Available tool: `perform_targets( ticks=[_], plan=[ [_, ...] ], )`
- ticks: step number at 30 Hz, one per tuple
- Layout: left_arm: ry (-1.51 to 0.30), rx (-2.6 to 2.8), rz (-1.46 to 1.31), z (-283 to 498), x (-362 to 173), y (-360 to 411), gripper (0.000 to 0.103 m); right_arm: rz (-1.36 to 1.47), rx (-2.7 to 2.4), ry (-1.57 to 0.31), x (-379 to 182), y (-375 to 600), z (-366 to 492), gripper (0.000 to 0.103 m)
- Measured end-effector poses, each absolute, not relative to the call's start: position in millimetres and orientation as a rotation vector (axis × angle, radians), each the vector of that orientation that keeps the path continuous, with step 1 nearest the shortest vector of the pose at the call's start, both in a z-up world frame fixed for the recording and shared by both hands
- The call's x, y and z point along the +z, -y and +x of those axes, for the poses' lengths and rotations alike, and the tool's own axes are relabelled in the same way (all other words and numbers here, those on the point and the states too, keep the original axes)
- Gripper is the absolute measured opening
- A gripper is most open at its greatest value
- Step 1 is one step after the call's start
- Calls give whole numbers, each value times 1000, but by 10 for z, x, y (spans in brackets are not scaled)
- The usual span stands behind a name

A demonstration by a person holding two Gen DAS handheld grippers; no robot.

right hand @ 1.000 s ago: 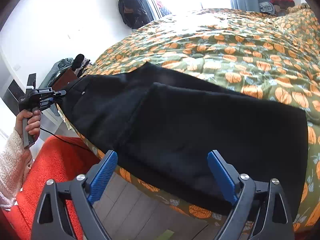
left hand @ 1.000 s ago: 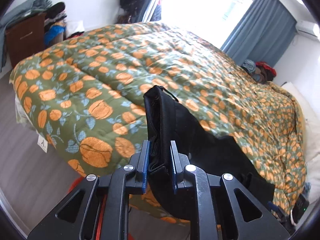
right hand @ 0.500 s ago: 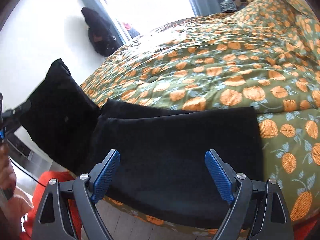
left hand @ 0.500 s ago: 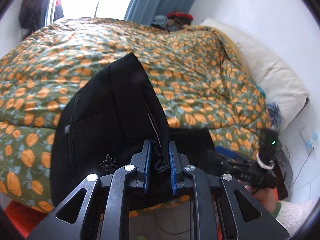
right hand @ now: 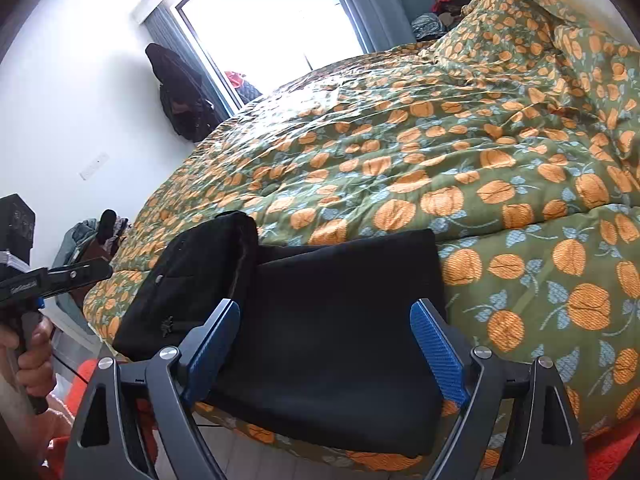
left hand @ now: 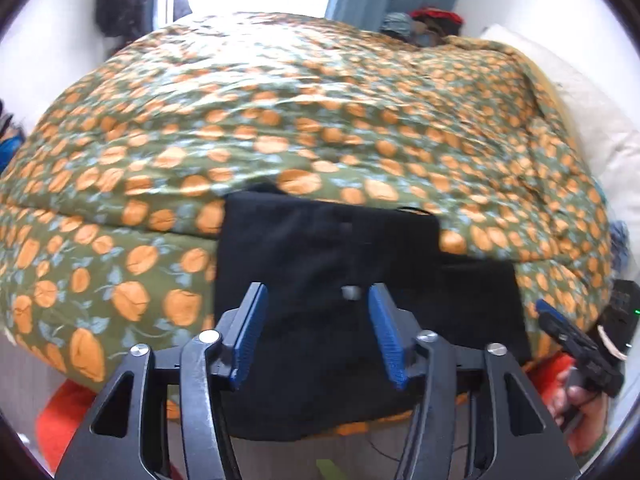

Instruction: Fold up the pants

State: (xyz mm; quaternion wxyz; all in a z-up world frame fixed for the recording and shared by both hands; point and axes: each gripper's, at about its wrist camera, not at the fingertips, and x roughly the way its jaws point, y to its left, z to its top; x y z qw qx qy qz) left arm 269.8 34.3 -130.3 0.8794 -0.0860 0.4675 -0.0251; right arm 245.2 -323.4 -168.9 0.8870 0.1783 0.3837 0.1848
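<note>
The black pants (left hand: 320, 264) lie folded at the near edge of the bed, the waist part laid over the legs; they also show in the right wrist view (right hand: 340, 312). My left gripper (left hand: 316, 328) is open and empty, just in front of the folded pants. My right gripper (right hand: 324, 344) is open and empty, its fingers either side of the pants' near edge. The right gripper also shows at the right of the left wrist view (left hand: 576, 344), and the left gripper at the left of the right wrist view (right hand: 60, 276).
The bed carries a green quilt with orange pumpkins (right hand: 460, 152). A white pillow (left hand: 592, 120) lies at the head. An orange rug (left hand: 60, 420) covers the floor by the bed. Clothes hang by the window (right hand: 180, 96).
My left gripper carried the waist end over onto the legs, let go of it and opened. The pants now lie folded on the bed edge. My right gripper stayed open.
</note>
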Motion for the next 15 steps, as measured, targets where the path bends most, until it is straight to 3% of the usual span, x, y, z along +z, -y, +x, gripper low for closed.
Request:
perform_targets(
  ticks=[2,3,6,10,15],
  plan=[
    [-1054,-8,-124,2741,-1642,-401,23,433,464,-820,-1696,3121,2503,87],
    [-1086,-21,-86,2724,-1810,-331,21,477,507,-835,-1706,3073,2543,85],
    [-1064,-58,101,2505,-2080,135,1,613,626,-928,-1792,2939,2735,84],
    [-1011,-23,217,2349,-2162,388,0,680,747,-1186,-2101,2659,3024,81],
    [-1023,-61,120,2373,-2143,230,0,608,768,-1317,-2382,2368,3218,78]
  ],
)
